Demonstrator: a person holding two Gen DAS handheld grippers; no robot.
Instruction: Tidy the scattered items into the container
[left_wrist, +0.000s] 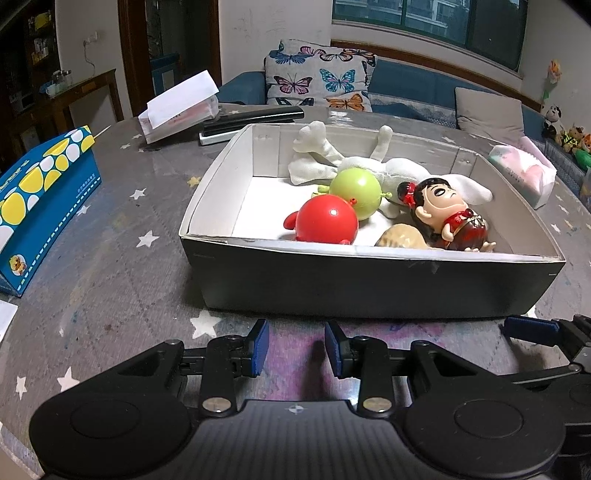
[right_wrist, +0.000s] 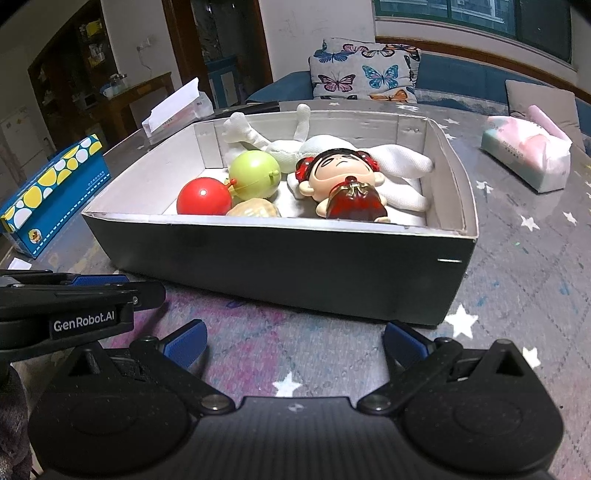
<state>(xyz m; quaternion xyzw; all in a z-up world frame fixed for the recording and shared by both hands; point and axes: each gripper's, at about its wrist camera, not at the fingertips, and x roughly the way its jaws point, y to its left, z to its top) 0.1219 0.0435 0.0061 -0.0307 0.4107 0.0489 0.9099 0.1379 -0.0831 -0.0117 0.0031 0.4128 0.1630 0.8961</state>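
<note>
We hold both tools empty, low in frame: left tool (left_wrist: 296, 349) narrowly parted, right tool (right_wrist: 295, 345) wide. The box (right_wrist: 258, 254) at centre holds the stiff, slippery doll (right_wrist: 341, 184), best gripped at its waist, and two smooth balls.

Toys (left_wrist: 373, 199) in box (left_wrist: 369, 280); tissue pack (right_wrist: 526, 153) right.

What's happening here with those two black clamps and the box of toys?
A person is tidying toys with a handheld gripper in each hand. The box already holds a red ball, green ball, doll and white plush. Left gripper and right gripper hover before it, open and empty.
</note>
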